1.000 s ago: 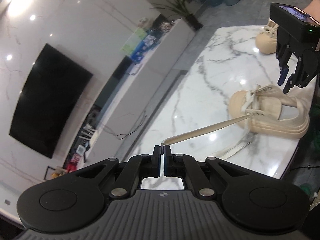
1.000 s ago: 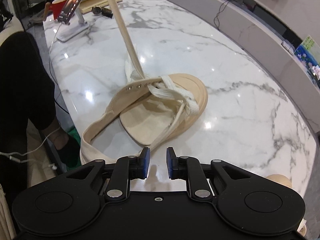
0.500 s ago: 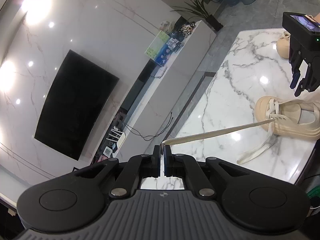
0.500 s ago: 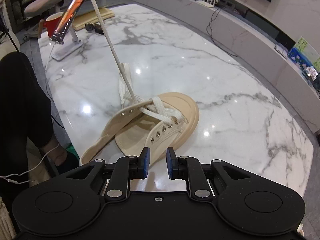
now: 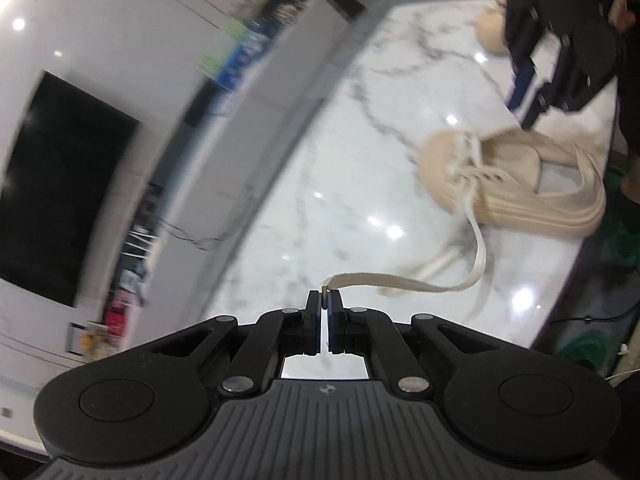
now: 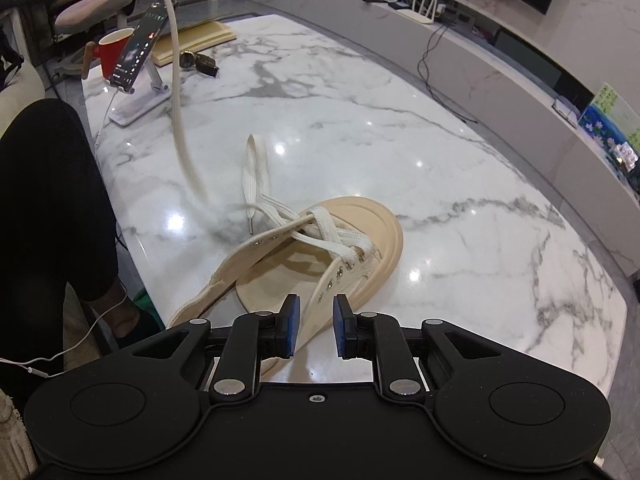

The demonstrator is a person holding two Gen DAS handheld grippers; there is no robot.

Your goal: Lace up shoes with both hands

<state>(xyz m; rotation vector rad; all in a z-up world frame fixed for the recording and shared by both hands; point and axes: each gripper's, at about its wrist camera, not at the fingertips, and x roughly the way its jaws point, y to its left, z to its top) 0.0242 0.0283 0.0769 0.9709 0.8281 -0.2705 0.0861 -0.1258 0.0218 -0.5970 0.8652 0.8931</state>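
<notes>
- Shoes, two, cream canvas: one shoe on my side of the marble table, near the edge closest to me, toe toward the table's middle; a second shoe farther along the same edge, only its toe showing behind my right gripper.
- Lace, one, white and flat, crossed through the front eyelets of the near shoe, with two loose ends.
- First lace end: pinched in my left gripper, whose jaws are closed tight on its tip. It hangs in a slack curve from the shoe's eyelets to my fingers, above the table.
- Second lace end: lies loose on the table beside the shoe's toe, its metal tip close to the eyelet row.
- Right gripper, one: jaws slightly apart, holding nothing, above the shoe's heel end. The blue pads touch neither lace nor canvas.
- Phone, one, tilted on a white stand at the table's far left corner.
- Red cup, one, behind the phone.
- Wristwatch, one, dark, beside a pale flat board at that same far end.
- Television, one, dark, on the wall beyond the table.
- My own dark-clothed leg at the near left edge.
</notes>
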